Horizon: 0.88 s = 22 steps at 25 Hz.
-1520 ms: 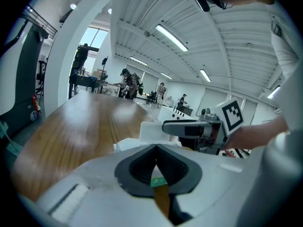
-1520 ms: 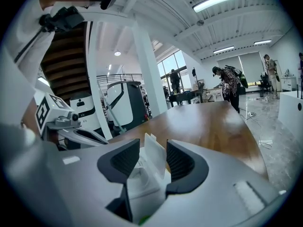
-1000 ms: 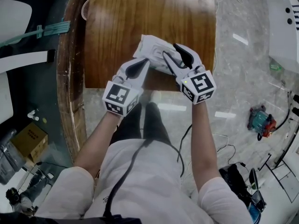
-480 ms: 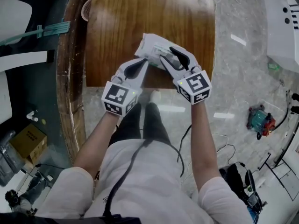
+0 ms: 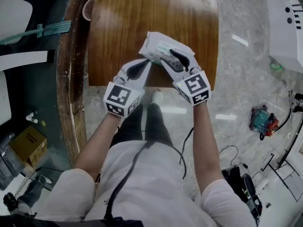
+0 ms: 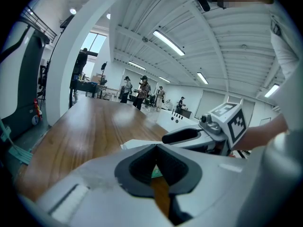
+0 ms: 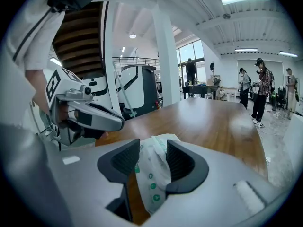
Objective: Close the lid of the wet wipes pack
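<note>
Right gripper [image 7: 152,150] jaws clamp the wet wipes pack [image 5: 156,45] — left gripper [image 6: 156,148] jaws together, empty

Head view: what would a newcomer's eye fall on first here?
The white wet wipes pack, at the near edge of the wooden table, is pinched by the fingers of the right gripper. The left gripper, fingers together, sits just beside the pack.
</note>
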Each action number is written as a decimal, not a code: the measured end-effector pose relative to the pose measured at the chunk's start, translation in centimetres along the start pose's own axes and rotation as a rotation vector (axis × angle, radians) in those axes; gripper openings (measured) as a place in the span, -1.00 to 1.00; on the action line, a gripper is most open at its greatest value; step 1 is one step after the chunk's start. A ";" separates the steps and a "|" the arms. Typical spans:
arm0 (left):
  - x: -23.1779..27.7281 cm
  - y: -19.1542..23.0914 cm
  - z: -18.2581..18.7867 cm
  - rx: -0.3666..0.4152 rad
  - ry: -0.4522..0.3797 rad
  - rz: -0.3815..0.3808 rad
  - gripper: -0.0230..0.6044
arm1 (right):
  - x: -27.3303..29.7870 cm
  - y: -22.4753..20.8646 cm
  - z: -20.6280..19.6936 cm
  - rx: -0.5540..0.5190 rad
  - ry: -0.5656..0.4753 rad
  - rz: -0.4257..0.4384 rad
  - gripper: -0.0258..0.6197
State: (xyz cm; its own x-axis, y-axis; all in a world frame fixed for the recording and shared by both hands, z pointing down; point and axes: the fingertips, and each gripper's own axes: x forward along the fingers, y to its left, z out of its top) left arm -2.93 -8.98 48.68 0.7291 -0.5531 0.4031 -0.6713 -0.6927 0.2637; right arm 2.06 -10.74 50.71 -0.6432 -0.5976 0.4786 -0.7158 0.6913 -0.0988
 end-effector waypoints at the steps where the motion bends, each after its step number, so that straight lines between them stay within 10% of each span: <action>1: -0.1 0.0 -0.1 0.000 0.000 -0.001 -0.91 | 0.1 0.2 0.0 -0.007 0.003 0.002 -0.37; 22: -2.7 0.9 -0.2 -0.004 -0.016 0.000 -0.91 | 1.8 2.3 -2.3 -0.119 0.204 -0.003 -0.33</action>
State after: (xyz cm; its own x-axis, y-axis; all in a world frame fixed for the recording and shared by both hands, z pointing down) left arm -5.58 -7.99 48.04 0.7313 -0.5603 0.3889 -0.6716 -0.6910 0.2672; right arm -0.07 -9.30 53.40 -0.5643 -0.5131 0.6467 -0.6724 0.7402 0.0006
